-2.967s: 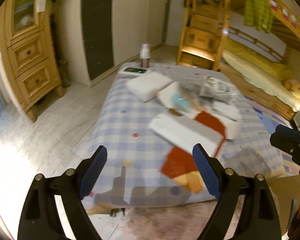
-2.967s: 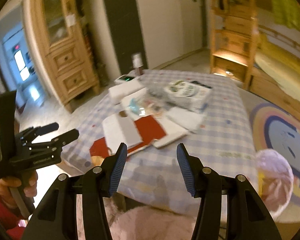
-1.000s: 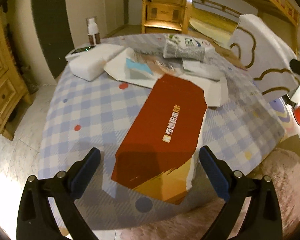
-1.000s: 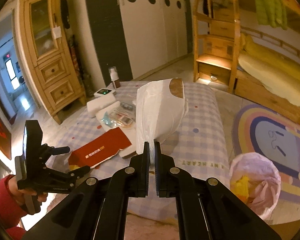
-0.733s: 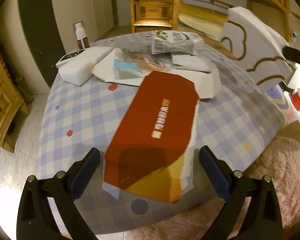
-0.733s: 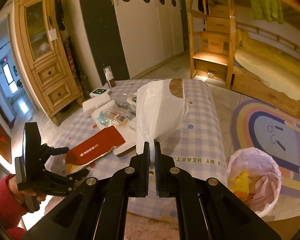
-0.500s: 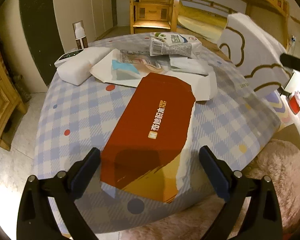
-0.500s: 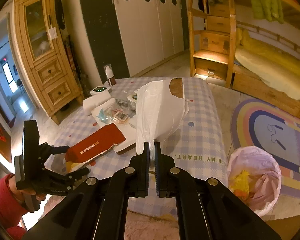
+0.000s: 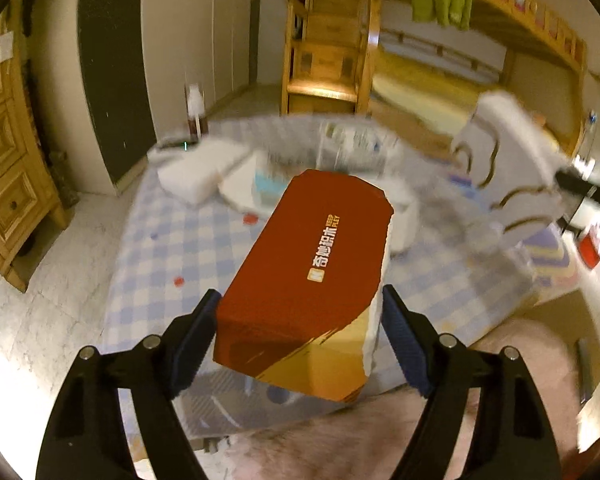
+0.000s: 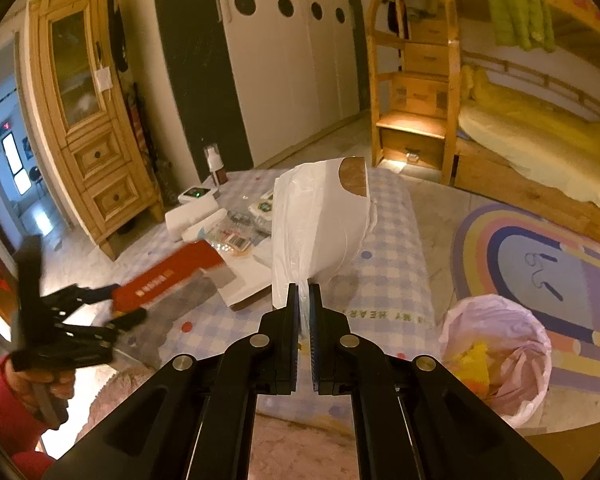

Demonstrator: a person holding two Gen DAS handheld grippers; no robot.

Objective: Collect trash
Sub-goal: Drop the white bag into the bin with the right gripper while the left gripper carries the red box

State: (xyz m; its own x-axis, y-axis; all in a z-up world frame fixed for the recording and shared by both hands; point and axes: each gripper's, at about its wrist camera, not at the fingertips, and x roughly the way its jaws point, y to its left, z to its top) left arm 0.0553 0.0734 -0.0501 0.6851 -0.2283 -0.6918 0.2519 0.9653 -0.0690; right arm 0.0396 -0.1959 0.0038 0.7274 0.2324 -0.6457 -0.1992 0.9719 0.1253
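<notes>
The left gripper [image 9: 300, 316] clamps the near end of a flat red-and-gold cardboard box [image 9: 312, 264], lifted above the blue checked tablecloth [image 9: 160, 264]. The right gripper [image 10: 304, 300], fingers pressed together, pinches a white plastic bag [image 10: 320, 224]. Farther on the table lie a white foam block [image 10: 190, 214] and crumpled wrappers [image 10: 236, 236]. A pink-lined waste bin [image 10: 500, 344] stands near right on the floor.

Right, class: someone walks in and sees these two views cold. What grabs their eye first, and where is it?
First, the red and gold box, filling the centre of the left view, held between the left gripper fingers above the checked table. Next, the white bag, pinched in the right gripper and standing up mid-frame in the right view. Low on the floor at the right sits a pink-lined bin.
</notes>
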